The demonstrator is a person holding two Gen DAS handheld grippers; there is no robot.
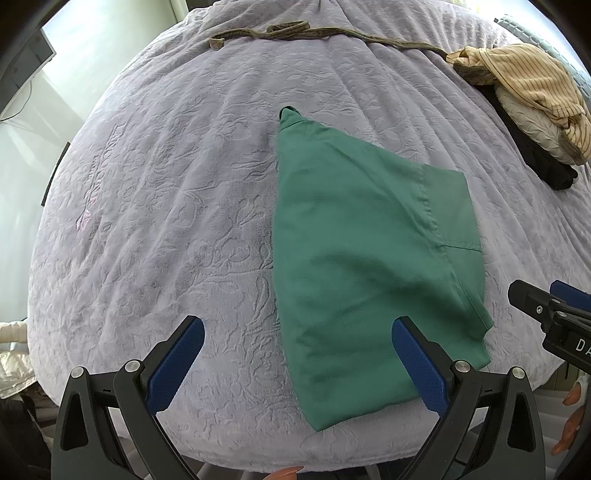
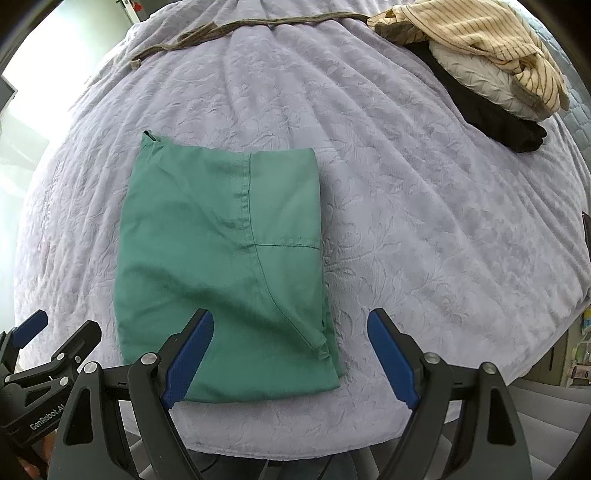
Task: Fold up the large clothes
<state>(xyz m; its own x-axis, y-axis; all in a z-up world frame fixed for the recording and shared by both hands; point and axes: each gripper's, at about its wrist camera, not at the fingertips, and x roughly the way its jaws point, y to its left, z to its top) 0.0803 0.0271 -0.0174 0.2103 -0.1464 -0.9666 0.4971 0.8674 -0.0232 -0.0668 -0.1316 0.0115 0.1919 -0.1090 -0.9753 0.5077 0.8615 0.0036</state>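
1 green garment, folded into a compact rectangle, lay flat on the lavender embossed bedspread, near its front edge. 2 grippers were in view. The left gripper was released, its blue pads wide apart and holding nothing; its right pad overlapped the garment's near corner in the left wrist view. The right gripper was likewise spread open and empty, with its left pad over the garment's lower edge.

Beyond the garment, at the bedspread's far right, sat 1 pile: a striped cream cloth on top of a pale quilted item and a black cloth. 1 olive strap trailed along the far edge.

Nothing lay between the grippers and the garment.

The right wrist view showed the garment's stitched seams squarely; the left wrist view showed them obliquely.
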